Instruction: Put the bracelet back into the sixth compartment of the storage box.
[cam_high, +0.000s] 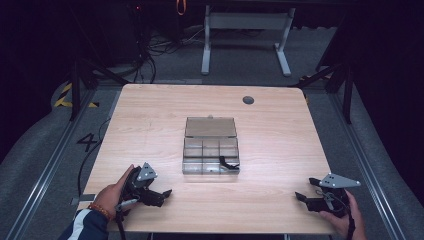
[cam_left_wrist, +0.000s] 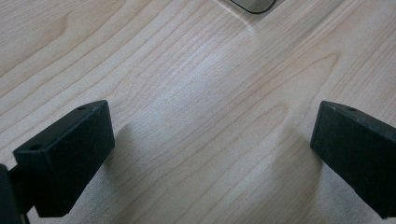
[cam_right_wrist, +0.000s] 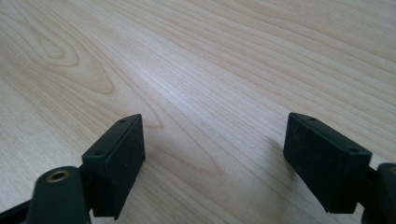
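In the high view, a clear compartment box (cam_high: 210, 155) is sitting near the middle of the pale wooden counter (cam_high: 150, 120), its lid lying open and flat on the far side. A small black part (cam_high: 228, 162) is lying in the near right compartment of the box. The left tongs (cam_high: 162, 194) are resting low over the near left part of the counter, held by a hand (cam_high: 112, 192) coming in from the bottom edge, and they are pointing toward the right. The right tongs (cam_high: 302, 196) are resting near the near right corner, held by the other hand (cam_high: 340, 217), and they are pointing toward the left. Both are staying well apart from the box, one on either side of it.

In the left gripper view, the left tongs (cam_left_wrist: 210, 140) are standing wide apart, released, with bare wood grain showing between the two black jaws. A rounded corner of the box (cam_left_wrist: 254, 4) is peeking in at the top edge.

In the right gripper view, the right tongs (cam_right_wrist: 215, 154) are likewise spreading wide, released and grasping nothing, with bare counter (cam_right_wrist: 210, 70) lying between and beyond the jaws.
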